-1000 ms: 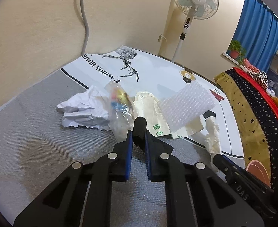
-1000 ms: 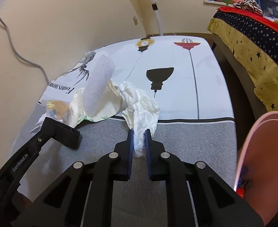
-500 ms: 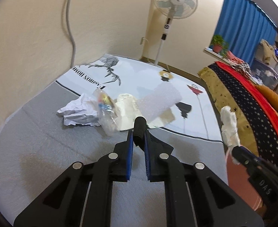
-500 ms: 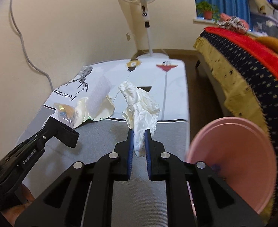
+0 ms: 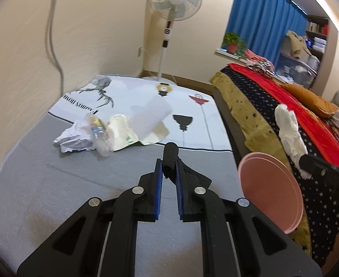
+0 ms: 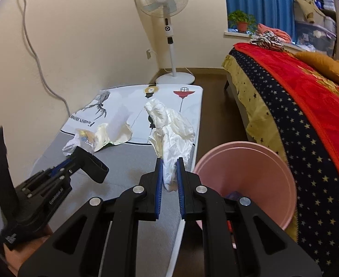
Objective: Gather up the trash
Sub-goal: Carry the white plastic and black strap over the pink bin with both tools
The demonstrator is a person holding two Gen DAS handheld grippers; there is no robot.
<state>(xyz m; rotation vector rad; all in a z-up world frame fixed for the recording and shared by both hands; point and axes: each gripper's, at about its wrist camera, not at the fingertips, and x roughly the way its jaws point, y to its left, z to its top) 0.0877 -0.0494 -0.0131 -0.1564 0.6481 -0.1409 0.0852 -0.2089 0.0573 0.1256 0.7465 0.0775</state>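
Dangling from the right gripper [image 6: 169, 173], a crumpled white plastic bag [image 6: 172, 136] is pinched only at its lower end, the blue-padded jaws clamped on a thin fold while most of the bag billows above and beyond the fingertips; that is the first worry, since so little material sits between the pads that a jolt could let it slide free and drop on the grey mattress cover [image 6: 127, 161] or on the dark floor between mat and bed. The round pink plastic bin [image 6: 245, 173] stands at about four o'clock from the bag in the right wrist view, just beside the mattress edge, with some coloured scraps already showing inside. The bag is not yet over its mouth, so letting go too soon would likely land it on the rim or outside. Being light and springy, the bag may also cling to a pad or catch the rim and hang out. The left gripper [image 5: 169, 161] is closed on a dark, ribbed, cylinder-shaped object [image 5: 170, 155] whose nature I cannot make out, and it hovers over the grey cover, near the right one; if both head for the bin together they could knock each other or tip it. The remaining pile, a crumpled white paper ball [image 5: 73, 137], a clear plastic wrapper [image 5: 97, 133], a cream paper bag [image 5: 120, 133] and a sheet of bubble wrap [image 5: 151, 117], lies at eleven o'clock from the left gripper, still uncollected.
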